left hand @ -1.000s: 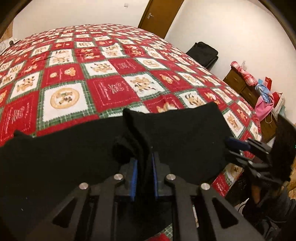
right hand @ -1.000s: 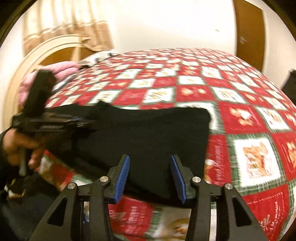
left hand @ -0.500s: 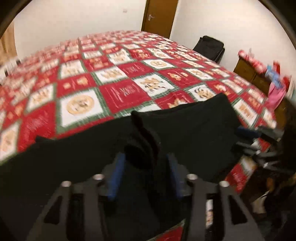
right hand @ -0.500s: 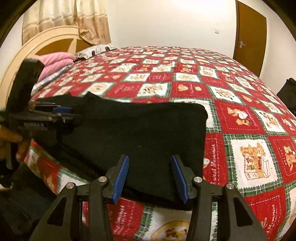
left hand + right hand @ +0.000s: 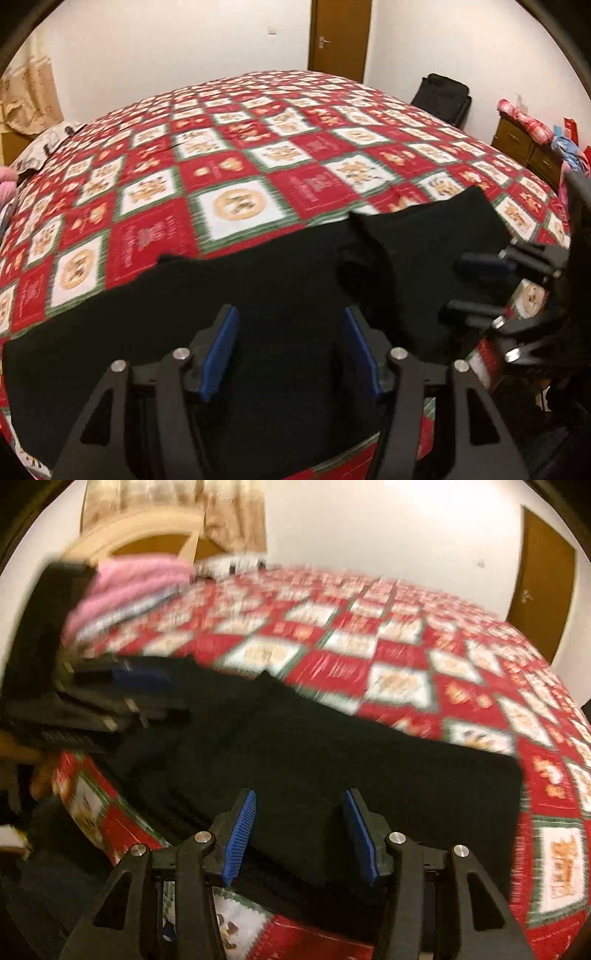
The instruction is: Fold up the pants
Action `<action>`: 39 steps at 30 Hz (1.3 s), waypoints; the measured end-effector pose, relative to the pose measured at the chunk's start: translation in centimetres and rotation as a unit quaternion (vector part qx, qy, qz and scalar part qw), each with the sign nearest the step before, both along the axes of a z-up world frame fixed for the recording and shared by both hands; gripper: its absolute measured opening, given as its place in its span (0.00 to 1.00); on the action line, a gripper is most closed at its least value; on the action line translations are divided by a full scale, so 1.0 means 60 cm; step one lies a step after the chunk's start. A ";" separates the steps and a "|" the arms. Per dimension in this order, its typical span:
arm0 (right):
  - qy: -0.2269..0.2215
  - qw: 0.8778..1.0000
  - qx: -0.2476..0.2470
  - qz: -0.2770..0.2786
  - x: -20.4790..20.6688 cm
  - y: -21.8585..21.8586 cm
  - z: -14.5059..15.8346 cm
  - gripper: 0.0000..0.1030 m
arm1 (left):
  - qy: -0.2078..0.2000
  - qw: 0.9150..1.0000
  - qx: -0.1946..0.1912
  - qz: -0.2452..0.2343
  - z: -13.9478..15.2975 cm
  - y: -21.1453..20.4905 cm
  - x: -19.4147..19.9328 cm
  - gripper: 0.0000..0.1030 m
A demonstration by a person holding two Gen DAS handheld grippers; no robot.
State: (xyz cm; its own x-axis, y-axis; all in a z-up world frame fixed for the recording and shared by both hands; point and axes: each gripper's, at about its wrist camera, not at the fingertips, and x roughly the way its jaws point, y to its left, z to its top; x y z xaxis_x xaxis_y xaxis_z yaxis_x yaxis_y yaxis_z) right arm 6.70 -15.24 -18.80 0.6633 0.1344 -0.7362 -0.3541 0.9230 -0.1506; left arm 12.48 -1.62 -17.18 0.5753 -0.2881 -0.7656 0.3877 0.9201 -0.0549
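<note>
pants (image 5: 258,295): black, spread flat along the near edge of the bed, running side to side; at their right end a layer is folded back over the rest, with a rumpled ridge (image 5: 364,258) where the fold begins
bed (image 5: 236,173): covered by a red, white and green patchwork quilt with bear and cookie squares; the pants touch only its near strip
left claw (image 5: 290,354): jaws opening, blue pads standing apart above the black cloth; nothing is pinched between them, the cloth lies flat beneath
right claw (image 5: 299,834): jaws partly apart, blue pads clear of the cloth; it hangs over the folded end of the pants, near the bed's edge, gripping nothing
claws seen from each other: the right claw shows at the right rim of the left view over the folded end; the left claw shows at the left rim of the right view, blurred
pink bundle (image 5: 129,587): at the head of the bed, well apart from the pants
door (image 5: 340,37): brown, shut, in the far wall
sharpness: right view is smeared, so fine detail of the fold there cannot be told
</note>
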 end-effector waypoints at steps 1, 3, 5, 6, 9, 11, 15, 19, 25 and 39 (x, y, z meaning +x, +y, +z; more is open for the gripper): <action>0.001 1.000 -0.017 -0.005 0.003 0.008 -0.011 0.53 | 0.002 1.000 -0.003 0.003 -0.001 0.008 -0.001 0.60; -0.013 1.000 -0.027 -0.002 -0.005 0.016 -0.010 0.54 | 0.006 1.000 -0.006 0.009 -0.005 0.023 -0.004 0.60; -0.006 1.000 -0.018 -0.001 -0.006 0.014 -0.002 0.54 | 0.006 1.000 -0.007 0.015 -0.008 0.032 -0.006 0.60; -0.005 1.000 0.005 0.000 -0.006 0.009 0.007 0.54 | 0.007 1.000 -0.010 0.017 -0.009 0.036 -0.007 0.60; -0.017 0.999 0.039 -0.002 0.001 0.004 0.031 0.54 | 0.004 1.000 -0.020 0.023 -0.007 0.052 -0.015 0.60; -0.024 0.999 0.044 0.005 0.009 0.013 0.041 0.54 | 0.000 1.000 -0.016 0.027 -0.004 0.066 -0.022 0.61; -0.025 0.997 0.067 0.019 0.049 0.042 0.054 0.54 | -0.015 0.998 -0.013 0.065 0.005 0.131 -0.027 0.68; 0.019 0.995 0.083 0.044 0.080 0.073 0.030 0.54 | -0.022 0.989 -0.006 0.145 0.009 0.239 -0.025 0.68; 0.015 0.998 0.052 0.042 0.078 0.086 0.007 0.54 | -0.029 0.970 0.012 0.239 -0.007 0.369 -0.032 0.68; -0.028 0.996 0.083 -0.005 -0.047 -0.054 0.059 0.54 | -0.004 0.963 -0.086 0.254 -0.070 0.439 -0.016 0.70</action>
State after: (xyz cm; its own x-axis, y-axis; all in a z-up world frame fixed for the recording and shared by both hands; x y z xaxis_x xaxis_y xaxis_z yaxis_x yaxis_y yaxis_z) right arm 3.89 -18.50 -15.27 0.7051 0.2438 -0.6659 -0.3402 0.9402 -0.0160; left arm 11.54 24.71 -21.39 0.6817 -0.0892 -0.7262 -0.1094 0.9690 -0.2217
